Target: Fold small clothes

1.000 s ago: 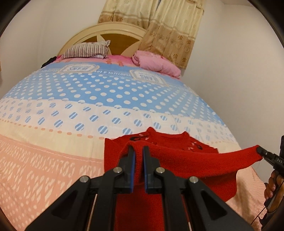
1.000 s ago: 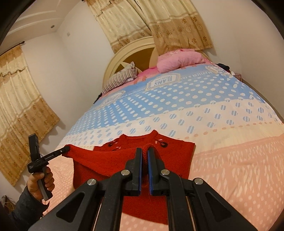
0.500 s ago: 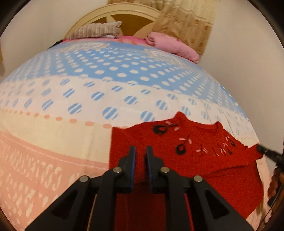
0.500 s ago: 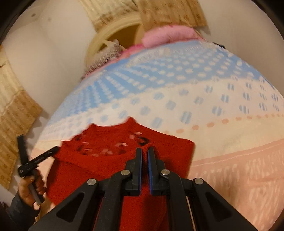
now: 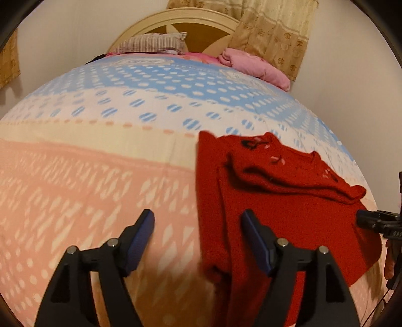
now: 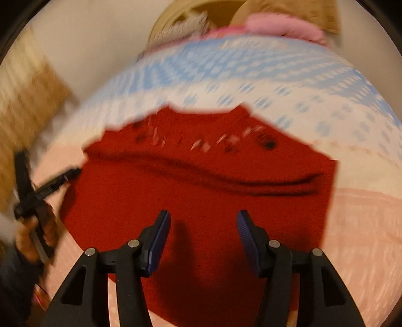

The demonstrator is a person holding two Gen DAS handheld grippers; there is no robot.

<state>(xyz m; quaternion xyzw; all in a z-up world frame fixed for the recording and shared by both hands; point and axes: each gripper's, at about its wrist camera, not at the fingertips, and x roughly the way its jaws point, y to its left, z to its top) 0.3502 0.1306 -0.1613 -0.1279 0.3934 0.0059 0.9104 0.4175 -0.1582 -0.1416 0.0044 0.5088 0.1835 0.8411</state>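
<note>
A small red knit sweater [image 5: 281, 201] lies on the bed with its sleeves folded across the chest; it also shows in the right wrist view [image 6: 201, 181]. My left gripper [image 5: 198, 221] is open and empty, above the sweater's left edge. My right gripper [image 6: 203, 221] is open and empty, above the sweater's lower body. The right gripper's tip [image 5: 369, 221] shows at the sweater's right side in the left wrist view. The left gripper [image 6: 50, 183] shows at the sweater's left side in the right wrist view.
The bed cover [image 5: 100, 176] has pink, cream and blue dotted bands. A striped pillow [image 5: 153, 45] and a pink pillow [image 5: 253, 63] lie at the headboard [image 5: 186, 22]. Curtains [image 5: 276, 32] hang behind. A wall [image 5: 351, 88] runs close along the bed's right side.
Both grippers were shut on the sweater's folded sleeves; both have opened, let go and pulled back. The sleeves now lie flat across the chest.
</note>
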